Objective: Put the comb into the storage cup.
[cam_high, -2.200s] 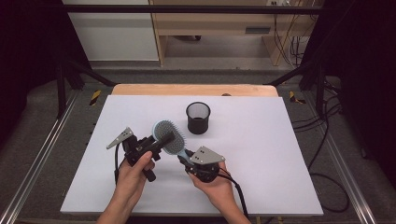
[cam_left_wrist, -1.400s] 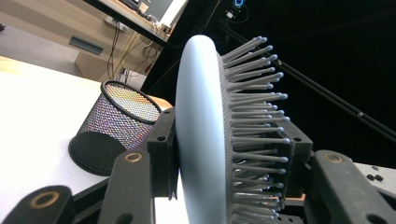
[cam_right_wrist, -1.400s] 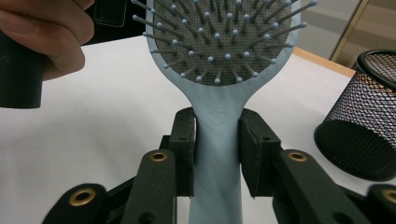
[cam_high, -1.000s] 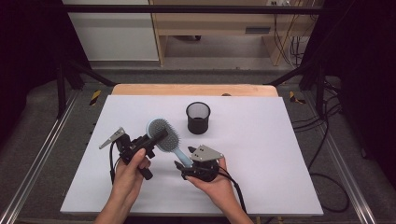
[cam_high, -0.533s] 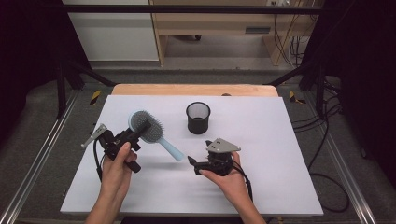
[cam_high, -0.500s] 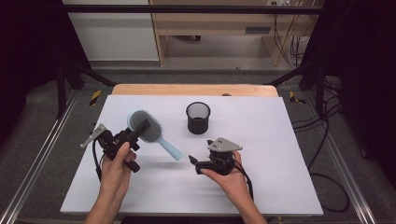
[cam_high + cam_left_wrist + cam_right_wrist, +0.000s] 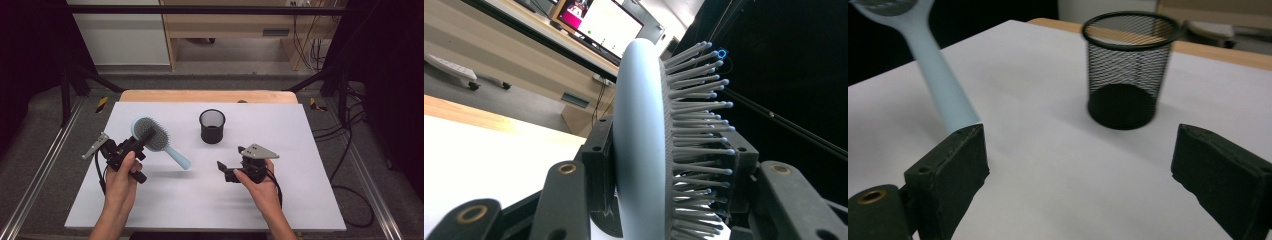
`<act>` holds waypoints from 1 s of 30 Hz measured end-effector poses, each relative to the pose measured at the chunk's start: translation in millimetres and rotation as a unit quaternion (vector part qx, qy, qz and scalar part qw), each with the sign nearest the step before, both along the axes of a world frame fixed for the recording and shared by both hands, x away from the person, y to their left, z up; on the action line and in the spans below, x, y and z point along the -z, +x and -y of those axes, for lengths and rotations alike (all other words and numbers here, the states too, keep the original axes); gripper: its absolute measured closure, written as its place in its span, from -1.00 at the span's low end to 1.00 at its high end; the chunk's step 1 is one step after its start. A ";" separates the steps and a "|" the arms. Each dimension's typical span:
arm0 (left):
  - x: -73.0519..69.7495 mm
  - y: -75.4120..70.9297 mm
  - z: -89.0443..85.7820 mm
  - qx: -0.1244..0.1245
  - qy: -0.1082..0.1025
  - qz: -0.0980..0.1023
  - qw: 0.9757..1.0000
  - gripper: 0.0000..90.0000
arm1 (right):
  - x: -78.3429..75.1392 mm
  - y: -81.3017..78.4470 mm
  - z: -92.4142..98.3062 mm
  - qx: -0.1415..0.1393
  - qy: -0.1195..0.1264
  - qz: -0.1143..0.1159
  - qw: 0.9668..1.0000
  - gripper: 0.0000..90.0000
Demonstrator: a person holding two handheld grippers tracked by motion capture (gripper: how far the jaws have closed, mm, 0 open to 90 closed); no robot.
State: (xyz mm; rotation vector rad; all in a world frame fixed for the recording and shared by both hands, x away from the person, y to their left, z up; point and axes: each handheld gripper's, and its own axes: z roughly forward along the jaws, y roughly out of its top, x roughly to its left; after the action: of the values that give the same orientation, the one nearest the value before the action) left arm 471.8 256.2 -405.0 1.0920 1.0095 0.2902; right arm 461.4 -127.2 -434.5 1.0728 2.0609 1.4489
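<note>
A light blue hairbrush (image 7: pixel 159 137) hangs above the white table, bristles facing the camera in the high view and handle slanting down to the right. My left gripper (image 7: pixel 141 142) is shut on the brush head; in the left gripper view the head (image 7: pixel 639 150) stands edge-on between the jaws of the left gripper (image 7: pixel 669 162). My right gripper (image 7: pixel 226 171) is to the right, apart from the handle tip. Its jaws have just been opening and nothing is between them. In the right gripper view the right gripper (image 7: pixel 1088 165) stands open, with the handle (image 7: pixel 943 85) at upper left.
A black mesh cup (image 7: pixel 212 126) stands upright behind the two grippers, in the middle of the white table (image 7: pixel 300 200); it is also ahead of the right jaws as the mesh cup (image 7: pixel 1128 70). A wooden strip runs along the table's far edge.
The right gripper let go of the brush handle, opened and moved right. The left gripper carried the brush to the left and slightly up.
</note>
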 end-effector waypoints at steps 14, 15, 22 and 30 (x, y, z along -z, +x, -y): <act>-4.4 -2.2 8.1 0.015 0.025 0.021 0.999 0.14 | 15.5 -18.4 73.4 0.090 -0.012 0.019 0.996 -0.78; -5.4 -2.5 8.8 0.018 0.028 0.025 0.999 0.15 | 16.1 -21.2 79.5 0.096 -0.004 0.028 0.995 -0.74; -17.8 -0.7 27.6 0.044 0.046 0.038 0.997 0.14 | 13.6 -18.3 79.9 0.088 -0.002 0.030 0.996 -0.79; -47.7 20.8 50.7 0.044 0.054 0.024 0.997 0.14 | 23.1 -17.0 73.5 0.080 -0.046 0.022 0.995 -0.82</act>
State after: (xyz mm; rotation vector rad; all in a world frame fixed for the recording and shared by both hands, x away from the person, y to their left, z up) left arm 492.6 205.6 -357.4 1.2192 0.9079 0.3015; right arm 444.5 -200.7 -457.6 1.1300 1.9424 1.2746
